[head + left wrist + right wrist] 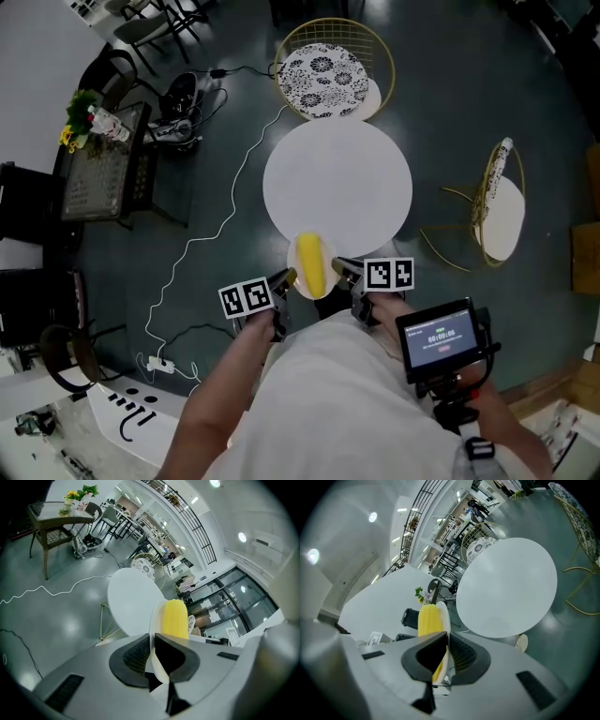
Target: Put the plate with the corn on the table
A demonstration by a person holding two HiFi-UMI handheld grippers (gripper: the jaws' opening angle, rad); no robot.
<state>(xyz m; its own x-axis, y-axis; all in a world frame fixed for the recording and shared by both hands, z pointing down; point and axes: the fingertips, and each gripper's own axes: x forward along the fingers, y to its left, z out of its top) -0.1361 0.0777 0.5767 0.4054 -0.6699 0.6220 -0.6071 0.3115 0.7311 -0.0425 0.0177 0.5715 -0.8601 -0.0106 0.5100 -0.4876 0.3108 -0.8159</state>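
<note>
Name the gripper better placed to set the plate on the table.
Neither alone: left gripper and right gripper clamp opposite rims of the plate carrying the corn, by the table. Use both.

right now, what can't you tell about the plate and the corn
- Head view: whether the plate touches the table; seen from above, any gap is hidden.
- Left gripper view: the plate's near rim, inside the left tongs.
- Right gripper view: the lower end of the corn, behind the right tongs.
- Head view: text on the screen, too small.
</note>
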